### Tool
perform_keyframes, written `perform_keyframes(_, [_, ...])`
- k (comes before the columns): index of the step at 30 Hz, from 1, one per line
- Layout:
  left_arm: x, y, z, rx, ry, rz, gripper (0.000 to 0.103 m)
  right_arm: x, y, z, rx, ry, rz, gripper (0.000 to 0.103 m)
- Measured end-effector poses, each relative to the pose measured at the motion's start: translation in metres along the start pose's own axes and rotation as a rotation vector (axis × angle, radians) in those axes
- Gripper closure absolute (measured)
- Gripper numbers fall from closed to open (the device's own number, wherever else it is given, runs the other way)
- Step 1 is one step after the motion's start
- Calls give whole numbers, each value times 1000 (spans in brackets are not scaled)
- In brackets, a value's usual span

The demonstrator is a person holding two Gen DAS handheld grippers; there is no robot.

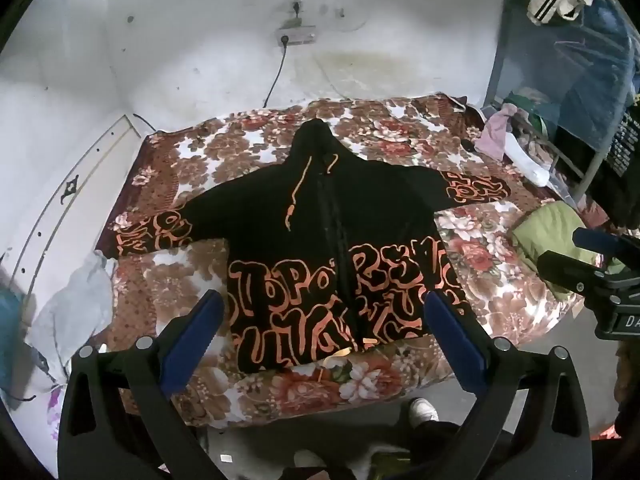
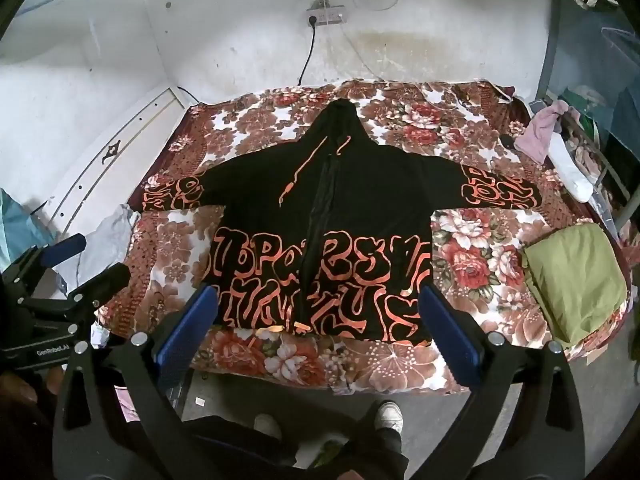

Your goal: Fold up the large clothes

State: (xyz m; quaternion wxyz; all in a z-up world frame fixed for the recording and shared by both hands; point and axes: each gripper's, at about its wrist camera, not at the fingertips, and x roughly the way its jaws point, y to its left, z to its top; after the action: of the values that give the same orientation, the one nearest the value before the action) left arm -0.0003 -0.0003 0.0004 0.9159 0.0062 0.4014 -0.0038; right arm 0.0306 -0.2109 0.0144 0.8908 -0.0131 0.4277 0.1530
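Observation:
A black zip hoodie (image 1: 320,216) with orange lettering lies flat and face up on the floral bed cover (image 1: 248,140), sleeves spread to both sides, hood pointing to the wall. It also shows in the right wrist view (image 2: 332,208). My left gripper (image 1: 324,312) is open and empty, held above the hoodie's hem at the near bed edge. My right gripper (image 2: 316,304) is open and empty, also above the hem. The right gripper shows at the right edge of the left wrist view (image 1: 592,256); the left gripper shows at the left edge of the right wrist view (image 2: 80,264).
A folded olive-green cloth (image 2: 576,280) lies on the bed's right side. Pink and white clothes (image 2: 556,136) pile by a metal bed frame (image 2: 548,40) at the far right. A pale cloth (image 2: 112,232) hangs off the bed's left side. My shoes (image 2: 388,416) stand on the floor below.

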Motion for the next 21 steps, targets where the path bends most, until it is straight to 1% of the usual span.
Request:
perform_keyframes(4, [-3, 2, 0, -5, -5, -5, 5, 1, 2, -1, -1, 2, -1, 5])
perform_keyframes(6, [-3, 15, -1, -19, -1, -21, 5, 2, 3, -2, -2, 1, -2, 5])
perform_keyframes(9, [1, 14, 2, -28, 20, -30, 5, 3, 1, -1, 3, 8, 4, 5])
perform_keyframes(14, [-4, 7, 0, -28, 12, -11, 5, 3, 1, -1, 2, 9, 1, 5])
perform_keyframes(17, [-3, 4, 1, -18, 23, -29, 5, 3, 2, -1, -13, 4, -6, 5])
perform_keyframes(21, [-5, 3, 4, -6, 16, -10, 5, 4, 3, -2, -14, 4, -2, 5])
